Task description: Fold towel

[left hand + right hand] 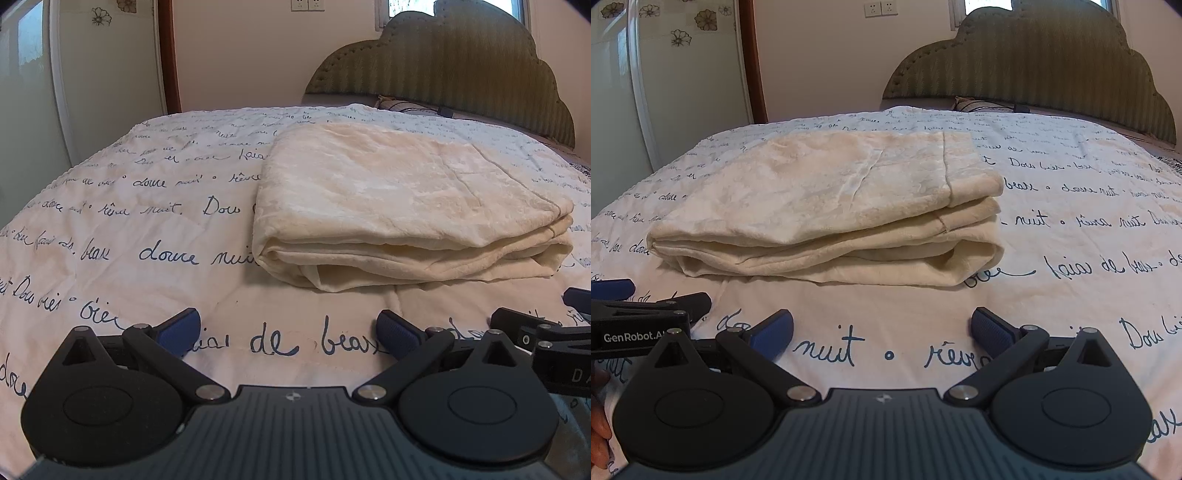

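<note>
Bed w/ quilt, white, covered in blue cursive script, filling both views; scalloped green headboard at far end, pillow edge just under it. Wall behind w/ sockets, window strip, flowered panel at left.

Towel, cream, plush, lying on quilt approx mid-bed, already folded into a thick rectangular stack, several layers showing along near edge. Looks close to done, judging by layers; maybe one more fold or just a tidy-up left.

Key relation: towel dead ahead of both grippers, apart from both, strip of bare quilt between. Long axis running roughly left-right across the views, near edge facing the grippers. In left wrist view, stack sits ahead and to the right; in right wrist view towel sits ahead and to the left. So grippers side by side, towel between their lines of sight. Neither clearly nearer, gap looks about equal. Left end rounded fold, right end showing stacked edges, slightly uneven.

Left gripper: blue pads spread wide, nothing between, low over quilt. Right gripper: same, jaws wide apart, empty. Each visible at edge of the other's view.

Bit of a hand at lower left of right wrist view, on the handle probably.

Containers: none seen, nothing holding anything.
</note>
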`<action>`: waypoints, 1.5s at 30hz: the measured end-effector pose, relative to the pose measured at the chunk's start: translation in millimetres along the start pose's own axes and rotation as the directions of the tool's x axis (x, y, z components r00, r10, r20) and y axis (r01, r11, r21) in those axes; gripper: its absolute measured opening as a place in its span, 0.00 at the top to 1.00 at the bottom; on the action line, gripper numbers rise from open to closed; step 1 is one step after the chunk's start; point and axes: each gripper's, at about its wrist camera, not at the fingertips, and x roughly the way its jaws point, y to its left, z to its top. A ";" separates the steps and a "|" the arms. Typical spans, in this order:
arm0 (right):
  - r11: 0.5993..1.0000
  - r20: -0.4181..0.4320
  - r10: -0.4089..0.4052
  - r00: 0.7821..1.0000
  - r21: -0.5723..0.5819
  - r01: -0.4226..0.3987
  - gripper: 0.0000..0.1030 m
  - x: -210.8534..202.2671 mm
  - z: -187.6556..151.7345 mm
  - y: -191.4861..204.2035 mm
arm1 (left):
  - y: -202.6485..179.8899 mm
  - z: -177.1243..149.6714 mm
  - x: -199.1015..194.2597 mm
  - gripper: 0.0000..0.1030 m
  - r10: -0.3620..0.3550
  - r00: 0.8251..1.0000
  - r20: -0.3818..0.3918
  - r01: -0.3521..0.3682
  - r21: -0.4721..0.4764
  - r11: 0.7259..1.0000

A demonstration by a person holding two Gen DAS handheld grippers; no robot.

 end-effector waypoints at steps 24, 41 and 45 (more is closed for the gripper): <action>0.998 -0.024 -0.007 1.000 -0.058 0.005 0.00 -0.5 -2.7 4.8 | 0.6 -2.0 -4.8 0.00 0.022 1.000 -0.007 -0.022 -0.008 1.000; 0.999 -0.027 -0.005 1.000 -0.048 0.004 0.00 1.9 -2.7 4.9 | 2.0 -1.8 -2.5 0.00 0.024 1.000 -0.005 -0.024 -0.010 1.000; 0.999 -0.025 0.000 1.000 -0.041 -0.001 0.00 1.2 -2.9 3.6 | 1.3 -2.0 -2.7 0.00 0.028 1.000 -0.003 -0.028 -0.008 1.000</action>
